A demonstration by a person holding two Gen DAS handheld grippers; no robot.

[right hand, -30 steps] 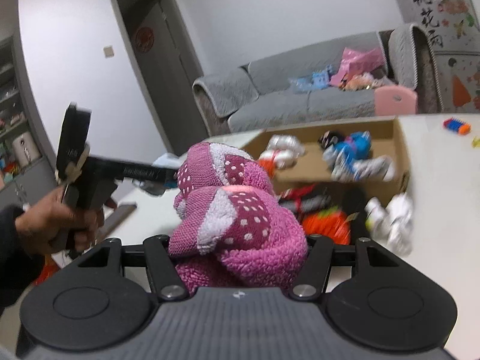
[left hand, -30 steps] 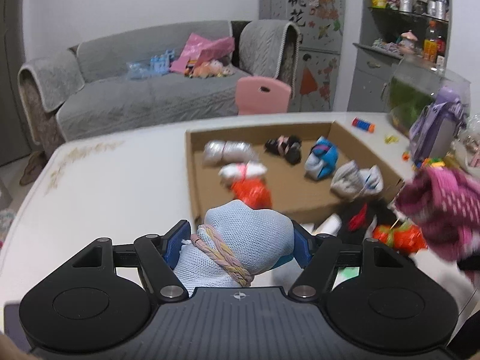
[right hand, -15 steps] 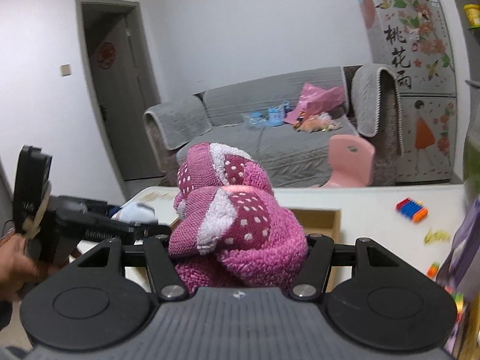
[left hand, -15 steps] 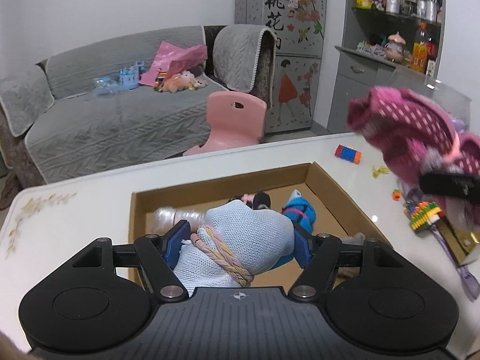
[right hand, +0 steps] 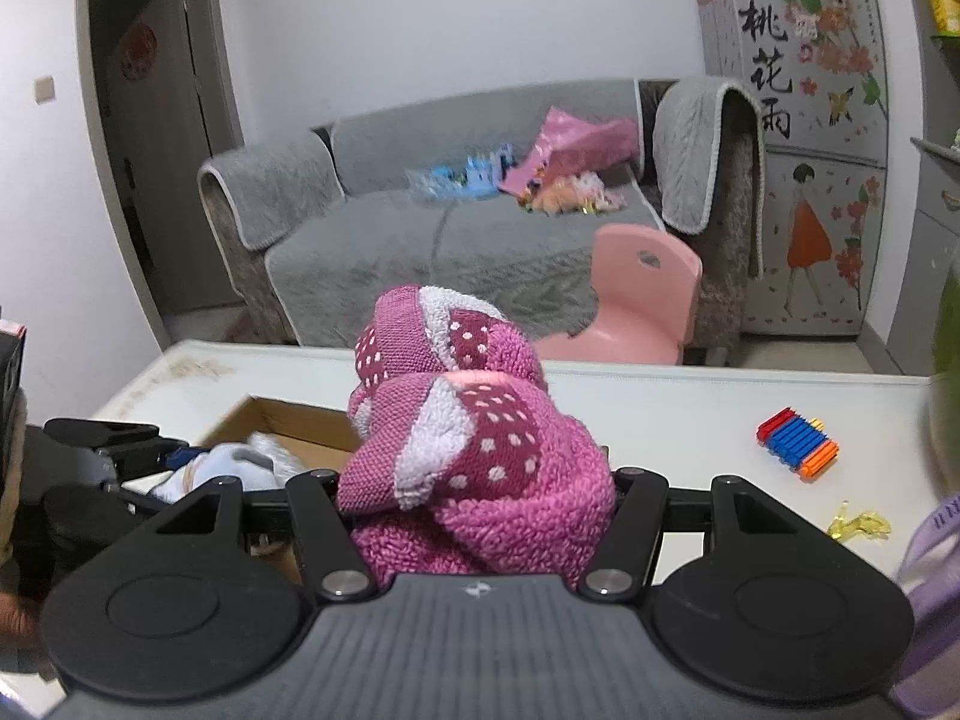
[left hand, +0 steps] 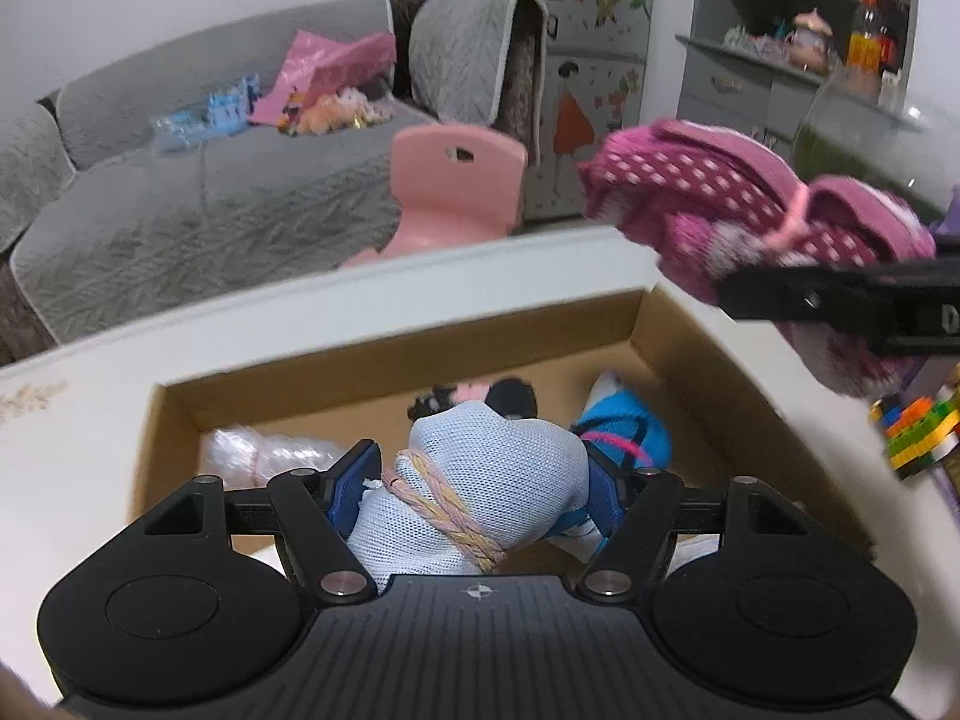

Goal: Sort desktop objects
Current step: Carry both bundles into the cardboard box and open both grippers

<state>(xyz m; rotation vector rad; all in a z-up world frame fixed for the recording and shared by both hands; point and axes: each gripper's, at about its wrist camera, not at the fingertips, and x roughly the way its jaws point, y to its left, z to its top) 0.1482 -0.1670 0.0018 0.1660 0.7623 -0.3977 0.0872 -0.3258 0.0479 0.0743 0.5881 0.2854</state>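
Note:
My left gripper (left hand: 480, 480) is shut on a light blue mesh sock bundle (left hand: 480, 492) tied with a pink and yellow band, held above the open cardboard box (left hand: 420, 354). My right gripper (right hand: 477, 486) is shut on a fuzzy magenta polka-dot sock bundle (right hand: 474, 450). That magenta bundle also shows in the left wrist view (left hand: 750, 216), up at the right over the box's right wall. The left gripper with its blue bundle shows at the lower left of the right wrist view (right hand: 210, 468). Inside the box lie a white bundle (left hand: 264, 450), a black one (left hand: 510, 393) and a blue one (left hand: 630, 429).
The box sits on a white table (right hand: 660, 414). Coloured toy bricks (right hand: 795, 441) and a yellow trinket (right hand: 858, 525) lie on it at the right, with stacked bricks (left hand: 918, 432) and a purple item (right hand: 930, 570) near the edge. A pink chair (right hand: 636, 294) and grey sofa stand beyond.
Both grippers have moved forward and up over the box with their bundles still held. The magenta bundle has shifted to above the box's right side.

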